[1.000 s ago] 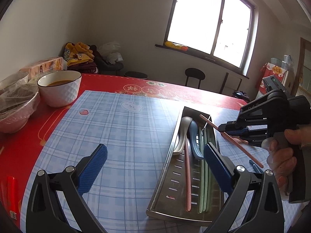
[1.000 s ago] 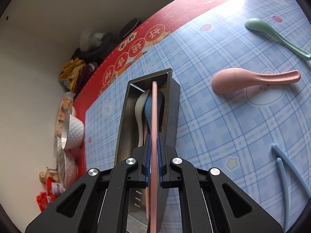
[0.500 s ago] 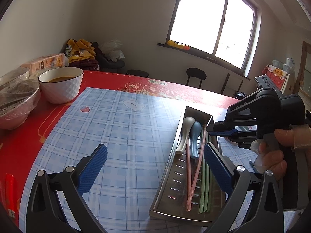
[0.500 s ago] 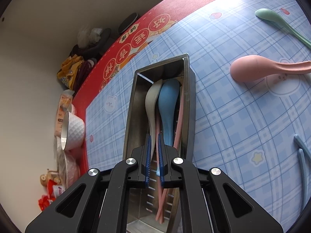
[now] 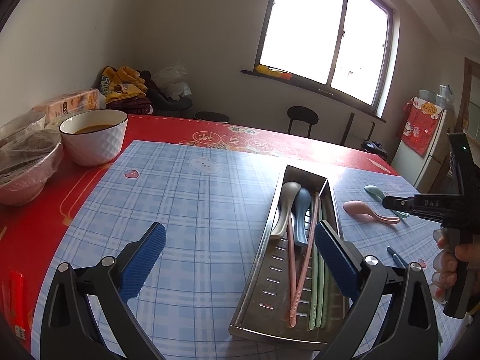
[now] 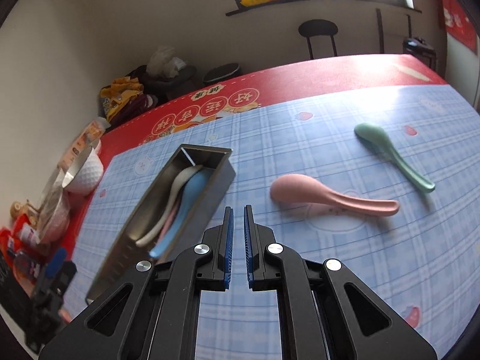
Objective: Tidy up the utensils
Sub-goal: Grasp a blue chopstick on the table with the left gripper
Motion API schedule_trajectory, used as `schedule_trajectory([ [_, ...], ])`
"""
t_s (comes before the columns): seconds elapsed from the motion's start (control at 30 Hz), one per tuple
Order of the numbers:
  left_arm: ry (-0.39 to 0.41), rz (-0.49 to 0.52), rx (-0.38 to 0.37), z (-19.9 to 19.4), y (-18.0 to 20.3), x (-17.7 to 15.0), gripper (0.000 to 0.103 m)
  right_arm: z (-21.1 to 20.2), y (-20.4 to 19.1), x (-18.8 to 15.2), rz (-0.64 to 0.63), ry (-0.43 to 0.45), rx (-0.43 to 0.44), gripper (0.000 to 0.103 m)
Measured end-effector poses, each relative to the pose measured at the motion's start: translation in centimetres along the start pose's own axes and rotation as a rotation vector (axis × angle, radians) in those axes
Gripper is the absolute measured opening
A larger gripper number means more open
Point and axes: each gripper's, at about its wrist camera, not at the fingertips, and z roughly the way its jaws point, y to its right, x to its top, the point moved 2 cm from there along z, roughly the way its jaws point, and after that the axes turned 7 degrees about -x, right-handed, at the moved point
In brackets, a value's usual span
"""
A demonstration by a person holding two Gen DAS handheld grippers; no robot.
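Two pink chopsticks (image 5: 295,273) now lie in tray (image 5: 258,297), newly dropped; right tool (image 6: 237,240) nearly closed, empty, swinging toward pink spoon (image 6: 330,198); left tool (image 5: 240,265) wide open, empty.

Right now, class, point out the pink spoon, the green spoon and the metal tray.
pink spoon (image 6: 295,190), right wrist view, on its bowl.
green spoon (image 6: 370,133), right wrist view, on its bowl.
metal tray (image 5: 271,273), left wrist view, on its slotted floor.
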Motion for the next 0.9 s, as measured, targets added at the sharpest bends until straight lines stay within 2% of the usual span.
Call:
schedule_trajectory([
  [0.1,0.016,0.0,0.004,-0.3,0.0,-0.1,0.097,-1.7,2.4,-1.6,-0.069,0.042,-0.03,0.008],
  [0.2,0.035,-0.005,0.009,-0.6,0.0,0.1,0.097,-3.3,5.1,-3.2,-0.082,0.051,-0.029,0.008],
  [0.3,0.014,0.005,0.135,-0.1,0.4,0.4,0.097,-4.7,7.7,-4.8,-0.095,0.05,-0.044,0.008],
  [0.43,0.03,0.053,0.178,-1.4,3.4,0.6,0.096,-5.7,10.3,-6.6,-0.104,0.027,-0.052,0.008],
  [0.53,0.006,0.069,0.128,-1.8,7.2,0.4,0.094,-5.9,11.7,-7.5,-0.104,0.019,-0.046,0.008],
  [0.63,-0.059,0.081,0.053,-1.0,11.5,-0.3,0.085,-6.2,12.7,-8.0,-0.099,0.03,-0.041,0.008],
  [0.73,-0.15,0.108,-0.032,0.5,15.9,-2.0,0.075,-6.7,13.5,-8.3,-0.098,0.048,-0.035,0.008],
  [0.8,-0.222,0.12,-0.088,1.7,18.5,-3.4,0.065,-7.1,14.0,-8.4,-0.113,0.063,-0.046,0.008],
  [0.9,-0.322,0.125,-0.144,3.6,21.5,-5.7,0.057,-7.5,14.4,-8.2,-0.13,0.092,-0.058,0.008],
])
